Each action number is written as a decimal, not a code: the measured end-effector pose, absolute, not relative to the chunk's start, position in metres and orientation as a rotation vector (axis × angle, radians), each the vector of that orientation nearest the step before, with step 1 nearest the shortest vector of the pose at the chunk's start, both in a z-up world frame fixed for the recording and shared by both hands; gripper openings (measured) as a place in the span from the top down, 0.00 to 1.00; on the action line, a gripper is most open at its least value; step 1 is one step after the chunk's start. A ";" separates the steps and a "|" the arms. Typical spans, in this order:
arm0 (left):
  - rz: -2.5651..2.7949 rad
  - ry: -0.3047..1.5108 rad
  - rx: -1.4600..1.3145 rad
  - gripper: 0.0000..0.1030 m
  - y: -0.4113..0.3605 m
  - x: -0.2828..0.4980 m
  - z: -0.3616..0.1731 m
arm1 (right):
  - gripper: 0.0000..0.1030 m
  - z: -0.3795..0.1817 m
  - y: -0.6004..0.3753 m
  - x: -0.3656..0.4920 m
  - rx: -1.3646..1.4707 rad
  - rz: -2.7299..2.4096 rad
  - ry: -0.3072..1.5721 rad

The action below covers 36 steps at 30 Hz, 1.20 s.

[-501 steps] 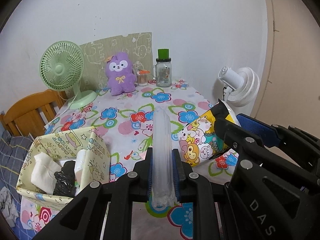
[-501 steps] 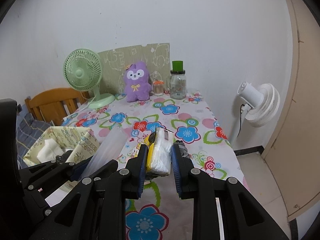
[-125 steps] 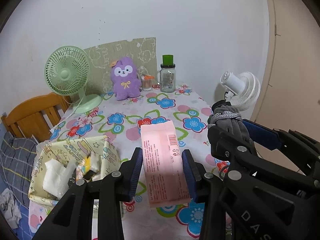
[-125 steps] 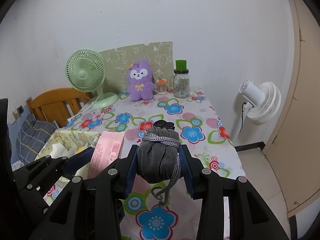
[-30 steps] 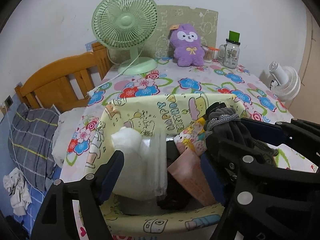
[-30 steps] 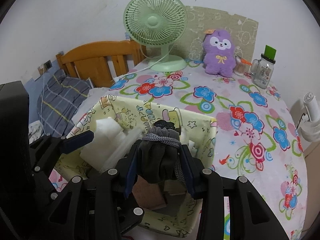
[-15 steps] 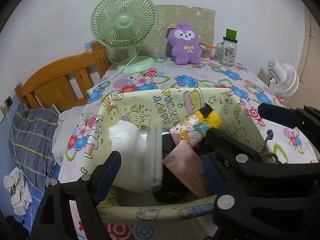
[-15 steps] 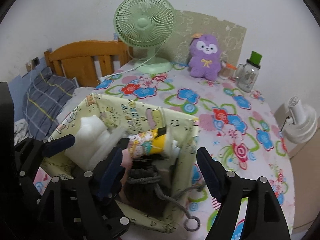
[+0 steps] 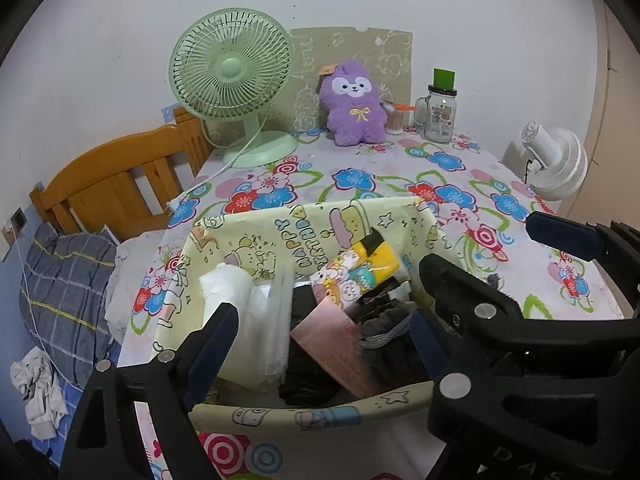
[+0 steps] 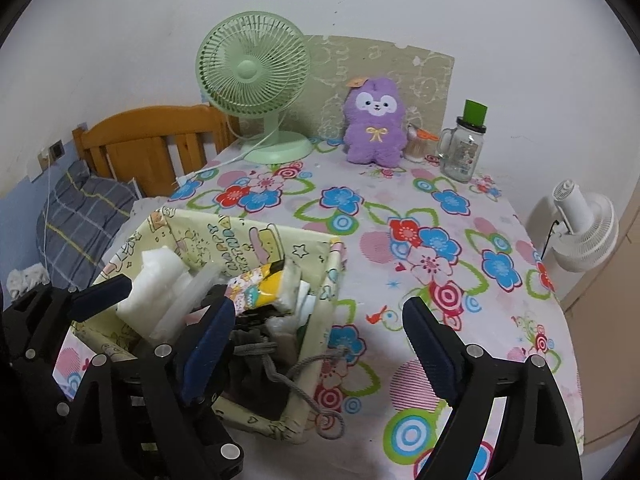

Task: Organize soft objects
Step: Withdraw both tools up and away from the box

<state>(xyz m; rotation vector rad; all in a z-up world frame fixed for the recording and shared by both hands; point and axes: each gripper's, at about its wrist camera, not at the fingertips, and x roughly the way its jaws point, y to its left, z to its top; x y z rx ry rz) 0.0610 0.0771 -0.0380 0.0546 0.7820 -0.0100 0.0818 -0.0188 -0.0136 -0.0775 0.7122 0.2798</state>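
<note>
black hand-held gripper (image 10: 318,334), blue pads (image 10: 208,346)

A home bedroom. The surface (image 10: 460,280) wears a flowered cloth; behind it, against the wall, stand a green desk fan (image 10: 256,80) and purple plush toy (image 10: 374,120). Left of the fan, a wooden bed headboard (image 10: 152,140) with plaid bedding (image 10: 76,220).

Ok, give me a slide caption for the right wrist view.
Open right gripper beside the storage box, grey drawstring pouch inside, its cord trailing over the rim.
</note>
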 end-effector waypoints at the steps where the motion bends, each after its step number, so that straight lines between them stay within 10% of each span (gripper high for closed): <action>1: -0.013 0.782 0.051 0.12 0.076 0.061 -0.037 | 0.14 -0.013 -0.021 0.081 -0.076 0.277 0.710; 36: -0.044 0.756 0.040 0.10 0.004 0.056 -0.021 | 0.11 -0.004 -0.110 0.067 -0.008 0.229 0.664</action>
